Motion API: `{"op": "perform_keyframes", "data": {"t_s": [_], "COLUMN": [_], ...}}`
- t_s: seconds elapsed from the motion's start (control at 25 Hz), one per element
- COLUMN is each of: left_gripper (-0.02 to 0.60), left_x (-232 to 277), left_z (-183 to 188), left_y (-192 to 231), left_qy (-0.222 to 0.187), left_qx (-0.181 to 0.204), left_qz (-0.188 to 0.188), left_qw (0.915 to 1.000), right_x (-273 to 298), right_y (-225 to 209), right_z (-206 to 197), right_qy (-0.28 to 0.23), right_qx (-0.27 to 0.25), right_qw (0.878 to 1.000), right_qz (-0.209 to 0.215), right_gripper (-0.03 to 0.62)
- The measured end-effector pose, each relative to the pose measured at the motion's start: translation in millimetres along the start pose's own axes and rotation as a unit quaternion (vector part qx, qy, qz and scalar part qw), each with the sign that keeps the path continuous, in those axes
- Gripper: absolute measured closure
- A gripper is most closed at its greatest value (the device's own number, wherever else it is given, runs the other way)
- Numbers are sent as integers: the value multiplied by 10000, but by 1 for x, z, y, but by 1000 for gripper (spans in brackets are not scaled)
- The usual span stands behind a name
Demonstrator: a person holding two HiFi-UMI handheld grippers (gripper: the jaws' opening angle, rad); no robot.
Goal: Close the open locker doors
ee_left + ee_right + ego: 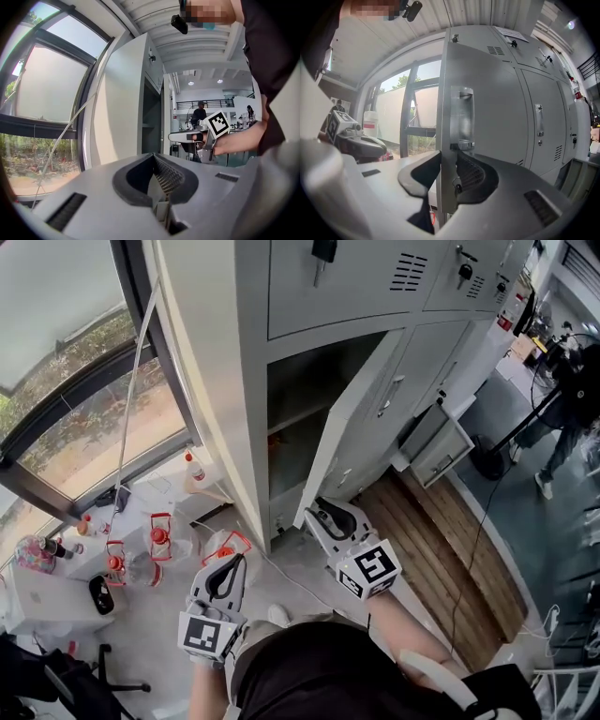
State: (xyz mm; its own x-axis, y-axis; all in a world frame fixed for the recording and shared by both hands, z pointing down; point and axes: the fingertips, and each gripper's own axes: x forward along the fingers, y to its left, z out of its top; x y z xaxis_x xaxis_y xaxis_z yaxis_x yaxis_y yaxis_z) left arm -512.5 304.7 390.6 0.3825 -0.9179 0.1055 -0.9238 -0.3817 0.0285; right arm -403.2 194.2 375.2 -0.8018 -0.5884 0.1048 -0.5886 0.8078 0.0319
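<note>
right gripper [322, 515] at open locker door [352, 427]

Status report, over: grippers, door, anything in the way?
Right gripper clamped on open locker door, at its edge. Left gripper shut, empty. No obstruction seen.

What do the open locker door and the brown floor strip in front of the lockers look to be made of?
Door: probably sheet metal painted light grey, slightly glossy; it is thin, with a folded edge, an even coat and a soft sheen.
Floor strip: looks like brown wood planks, matt; parallel boards with seams and streaky grain, though it could be laminate.
</note>
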Motion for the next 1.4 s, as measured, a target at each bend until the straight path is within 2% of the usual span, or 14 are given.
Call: {"op": "perform_keyframes", "data": {"t_s": [0.68, 1.4], "left_gripper": [574, 574], "left_x": [3, 12], "left_z": [-1, -1], "left_y": [38, 44], "left_qy": [9, -29], "left_qx": [13, 42], "left_qz": [48, -46], "left_qw": [10000, 10000], "right_x": [61, 87], "right_y": [5, 5], "right_z": [10, 12], "right_qy": [-40, 11], "right_qx": [-52, -66], "right_qw": [9999, 9998], "right_qz": [115, 178], "right_gripper": [476, 468]}}
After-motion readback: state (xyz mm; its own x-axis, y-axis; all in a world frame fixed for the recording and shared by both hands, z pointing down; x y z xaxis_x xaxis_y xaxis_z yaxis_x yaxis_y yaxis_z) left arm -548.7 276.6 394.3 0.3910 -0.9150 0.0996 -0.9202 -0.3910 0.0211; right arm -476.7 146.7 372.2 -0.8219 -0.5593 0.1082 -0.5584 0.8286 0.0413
